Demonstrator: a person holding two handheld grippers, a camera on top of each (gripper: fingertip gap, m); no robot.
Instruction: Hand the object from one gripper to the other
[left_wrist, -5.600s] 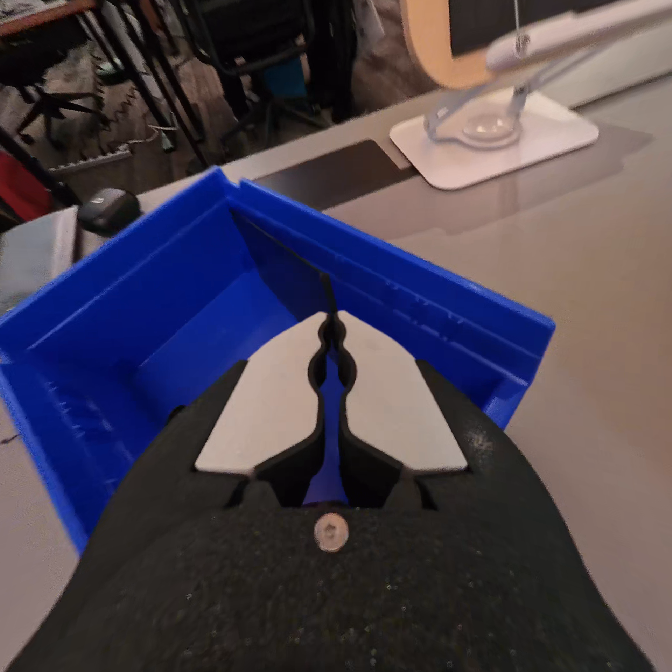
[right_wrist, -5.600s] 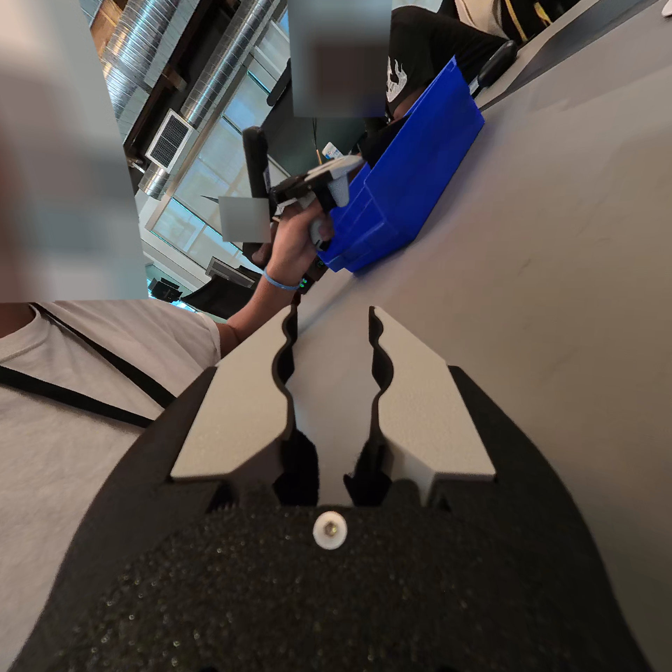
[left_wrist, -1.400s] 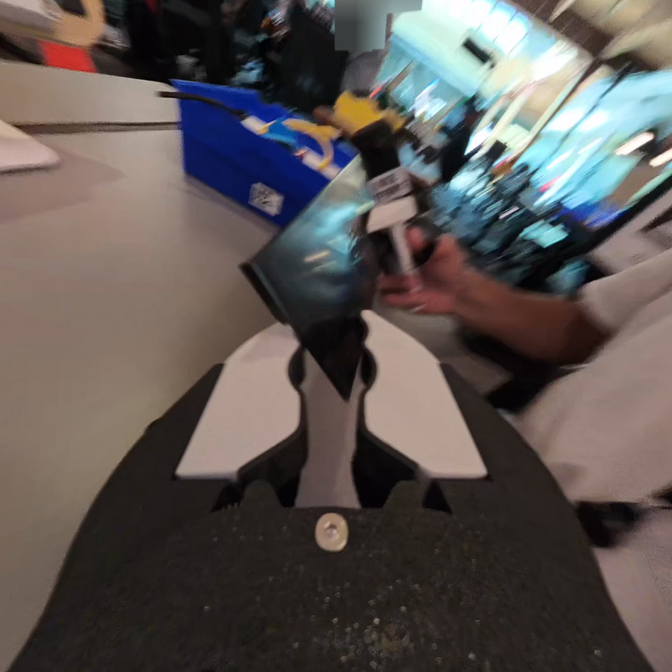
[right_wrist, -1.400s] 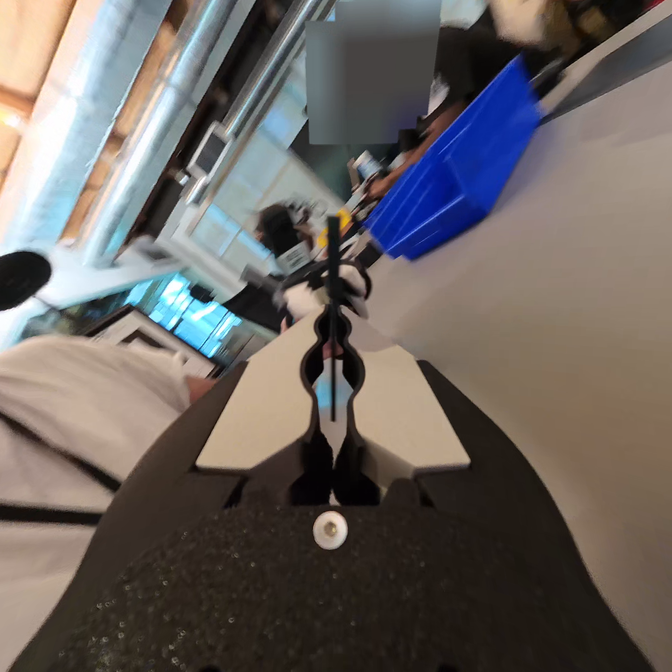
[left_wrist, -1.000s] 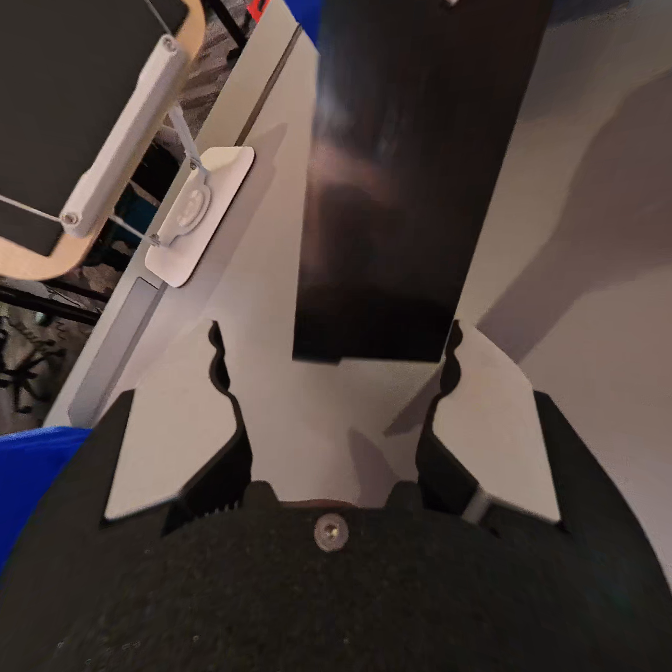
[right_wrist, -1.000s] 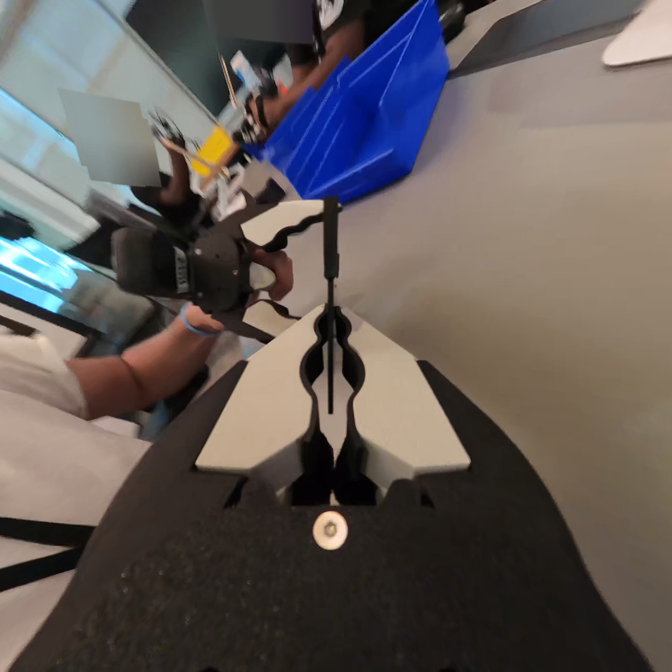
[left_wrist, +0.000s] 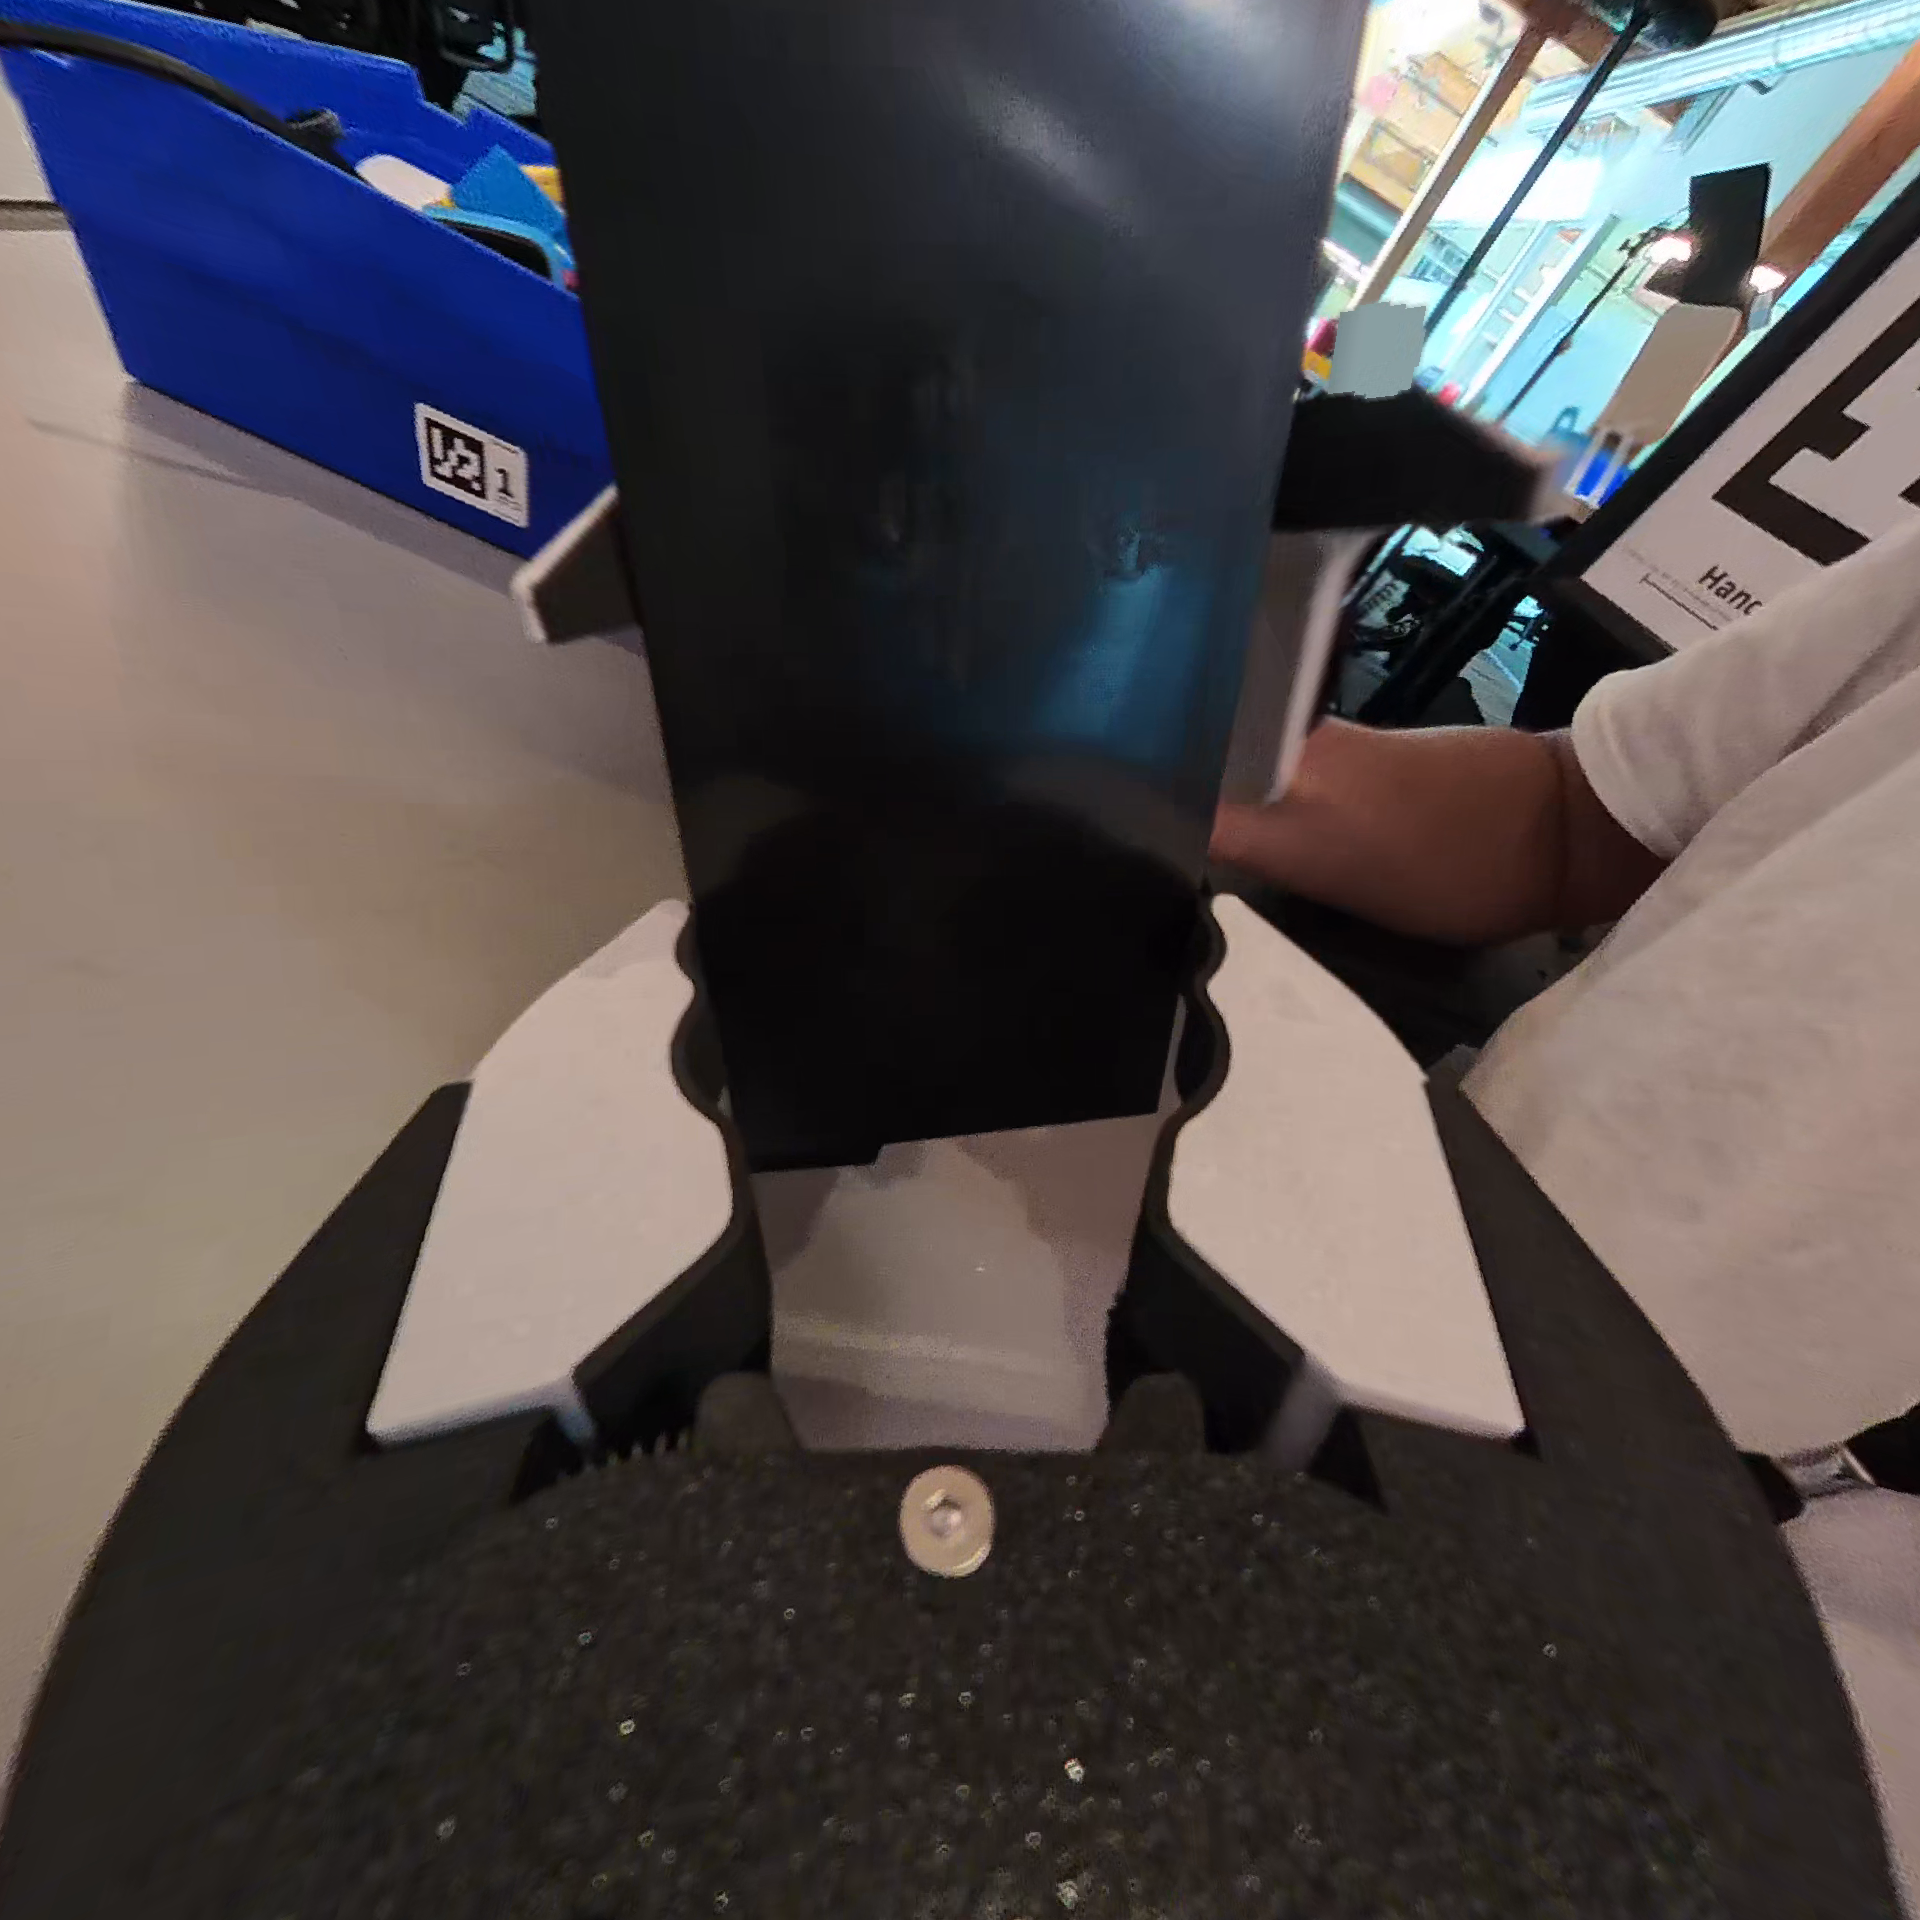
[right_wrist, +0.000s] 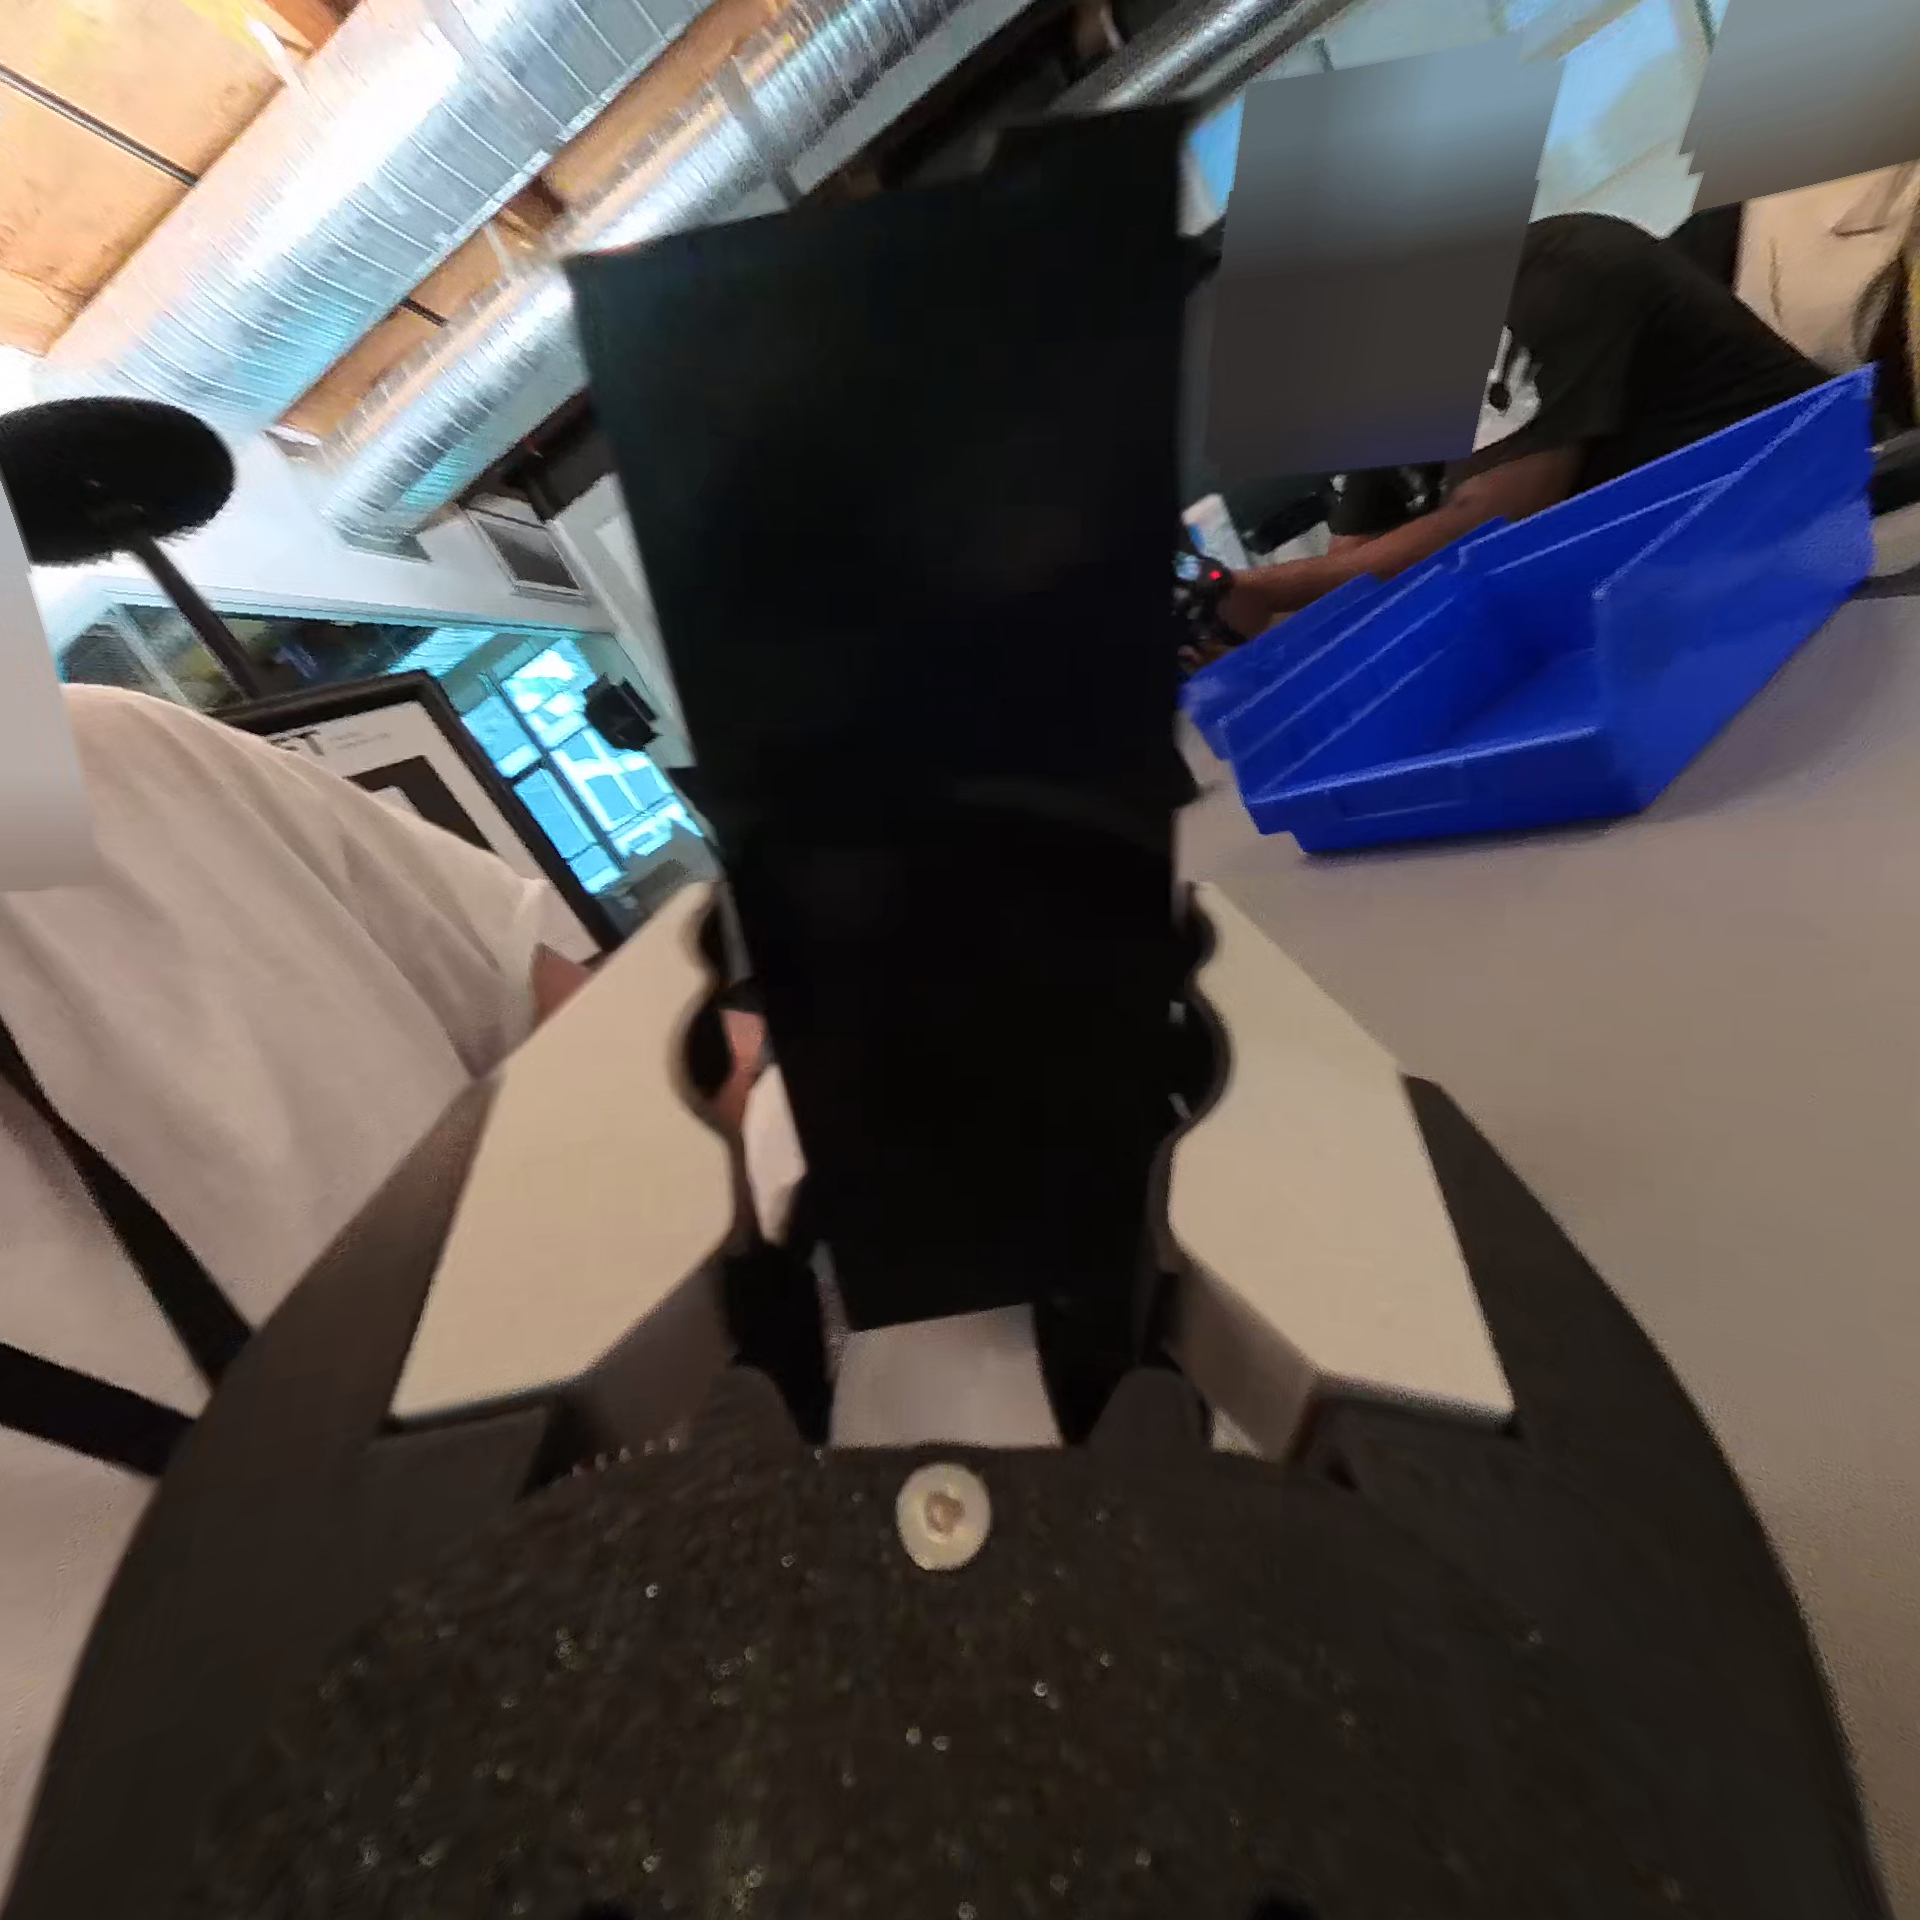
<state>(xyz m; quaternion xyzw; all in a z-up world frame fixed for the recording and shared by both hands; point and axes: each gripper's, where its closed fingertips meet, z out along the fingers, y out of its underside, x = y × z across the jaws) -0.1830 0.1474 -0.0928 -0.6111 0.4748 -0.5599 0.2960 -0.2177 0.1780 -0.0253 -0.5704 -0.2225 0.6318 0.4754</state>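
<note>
A grey table carries a blue bin with a square sticker, cable and small bright items inside; in the right wrist view another blue bin looks bare inside. Nearer than both bins, a flat black panel blocks most of each view. Its lower end sits between the left gripper fingers, whose edges touch it. The right gripper also has it between its fingers, a gap on one side; grip unclear.

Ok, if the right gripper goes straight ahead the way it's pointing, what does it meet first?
The black panel: its near end sits between the fingers of the right gripper, so pushing on would likely seat it deeper, against the base of the fingers. What lies behind the panel is hidden.
</note>
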